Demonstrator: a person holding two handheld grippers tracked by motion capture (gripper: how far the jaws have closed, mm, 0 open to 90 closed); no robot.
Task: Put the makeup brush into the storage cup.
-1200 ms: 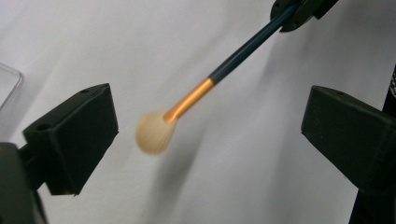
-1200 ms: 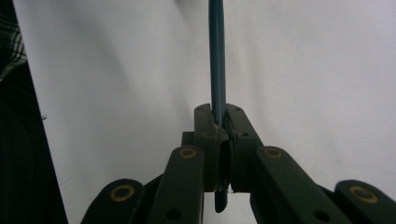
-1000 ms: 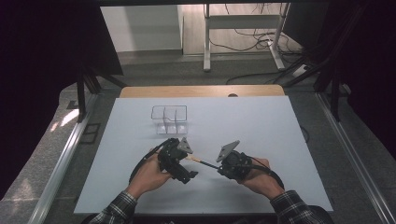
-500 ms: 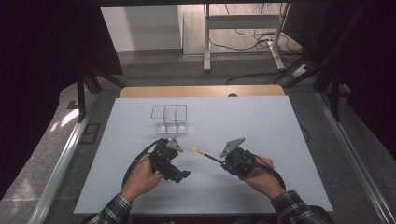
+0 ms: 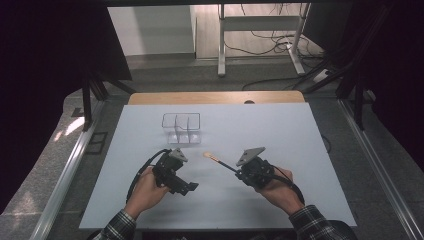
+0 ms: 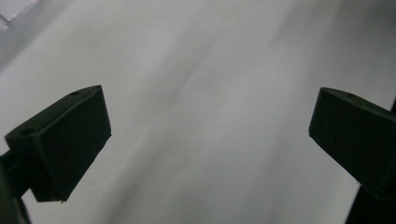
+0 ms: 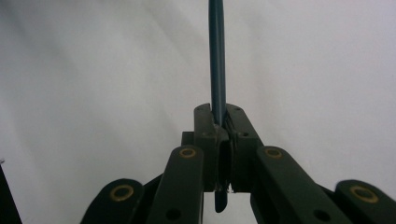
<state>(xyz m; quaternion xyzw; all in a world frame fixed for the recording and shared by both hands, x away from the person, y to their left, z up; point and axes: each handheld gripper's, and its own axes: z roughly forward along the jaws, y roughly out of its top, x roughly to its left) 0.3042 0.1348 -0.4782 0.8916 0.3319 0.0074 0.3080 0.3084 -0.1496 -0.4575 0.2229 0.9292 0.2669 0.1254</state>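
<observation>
Two claws over the white surface (image 5: pixel 310 140): right claw (image 5: pixel 239 173) clamped on the brush (image 5: pixel 220 161), held aloft by its handle end; left claw (image 5: pixel 186 187) gapes empty; long overhang risks pivoting or slipping.

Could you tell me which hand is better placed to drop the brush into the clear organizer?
Right, probably. The right gripper is already shut on the brush, whose tip points toward the clear organizer. The left gripper is open and holds nothing.

White table (image 5: pixel 300 140), grey floor (image 5: pixel 65 165), dark surroundings
</observation>
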